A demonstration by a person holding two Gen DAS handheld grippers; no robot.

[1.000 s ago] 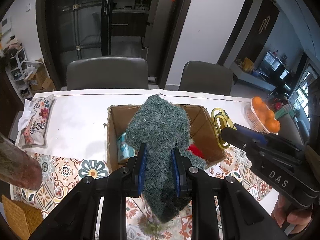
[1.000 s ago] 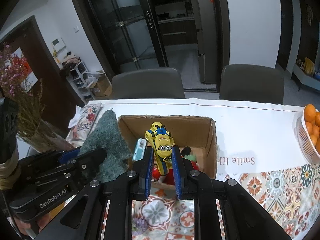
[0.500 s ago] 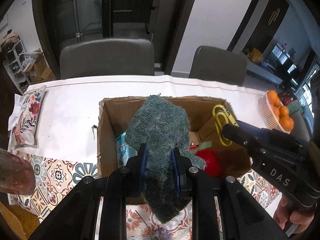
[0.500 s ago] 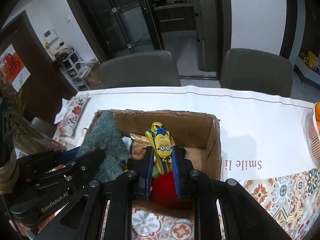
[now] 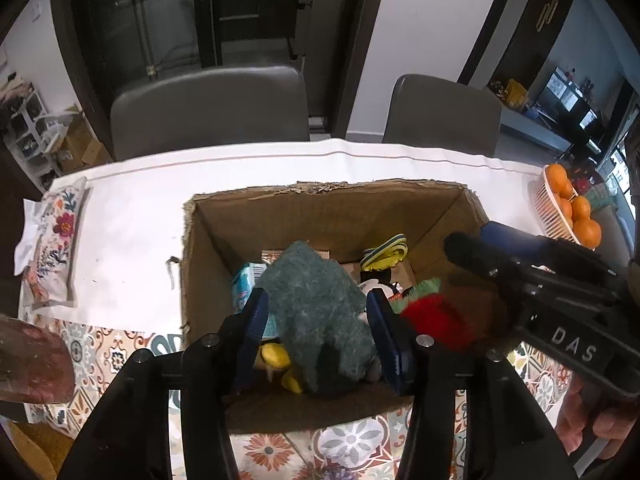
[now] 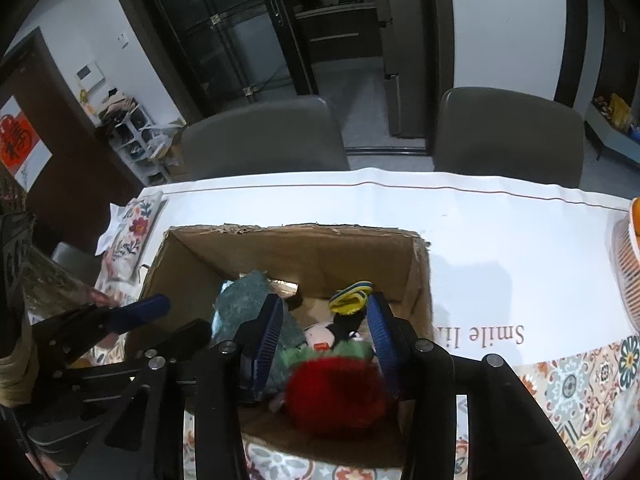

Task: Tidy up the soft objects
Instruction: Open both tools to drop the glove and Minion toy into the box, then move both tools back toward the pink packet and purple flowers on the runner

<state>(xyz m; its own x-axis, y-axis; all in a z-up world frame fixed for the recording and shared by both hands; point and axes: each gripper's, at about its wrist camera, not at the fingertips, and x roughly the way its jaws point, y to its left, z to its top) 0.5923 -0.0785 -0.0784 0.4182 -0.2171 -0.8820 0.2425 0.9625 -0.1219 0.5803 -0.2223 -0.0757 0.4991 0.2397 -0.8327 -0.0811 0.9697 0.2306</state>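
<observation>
Now we open both grippers' fingers inside the cardboard box (image 5: 320, 208): left gripper (image 5: 318, 336) releasing the green plush (image 5: 316, 300), right gripper (image 6: 324, 336) the yellow toy (image 6: 352, 296).

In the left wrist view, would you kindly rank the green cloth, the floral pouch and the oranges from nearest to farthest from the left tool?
1. Green cloth: between the opening fingers of the left tool, in the box.
2. Floral pouch: far left, on the table.
3. Oranges: far right, in a basket.
</observation>
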